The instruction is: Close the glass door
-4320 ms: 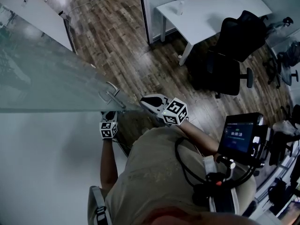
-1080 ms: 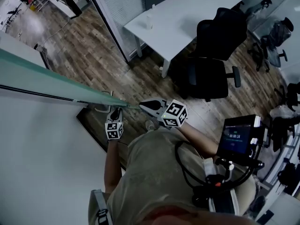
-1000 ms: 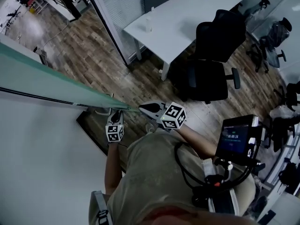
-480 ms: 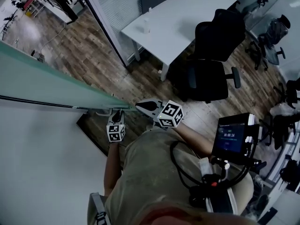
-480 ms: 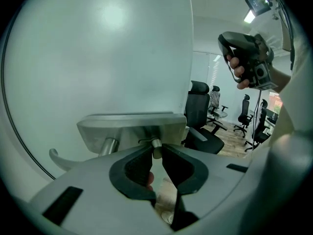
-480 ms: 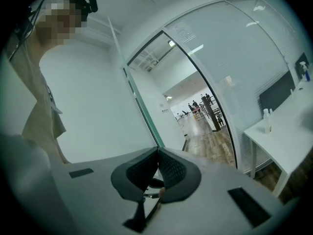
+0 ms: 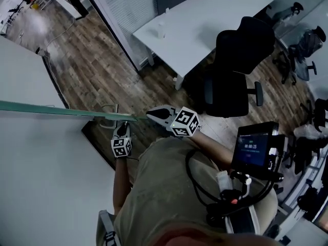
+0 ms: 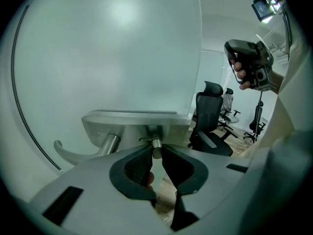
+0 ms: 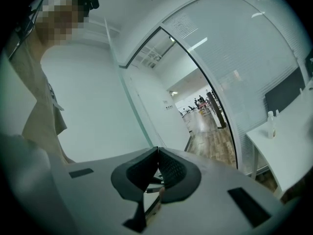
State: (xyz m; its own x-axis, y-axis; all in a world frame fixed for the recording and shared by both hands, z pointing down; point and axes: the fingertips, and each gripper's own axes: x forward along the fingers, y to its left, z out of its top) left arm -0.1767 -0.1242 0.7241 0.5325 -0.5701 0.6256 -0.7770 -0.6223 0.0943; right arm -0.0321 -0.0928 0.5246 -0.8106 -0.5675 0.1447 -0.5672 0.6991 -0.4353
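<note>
Left gripper (image 8: 156, 151): clamped on small knob (image 8: 156, 144) of glass door (image 8: 122, 58), presumably so the door can be drawn shut. Right gripper (image 9: 157, 153): jaws pressed together, empty, held aside.

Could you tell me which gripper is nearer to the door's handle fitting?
Left. The left gripper grips a pin on the handle fitting; the right gripper hovers apart, shut and empty.

Left gripper (image 7: 122, 129) pitched downward, jaws clamped on handle stem (image 8: 156, 149); right gripper (image 7: 150, 114) near level, jaws closed, empty.
</note>
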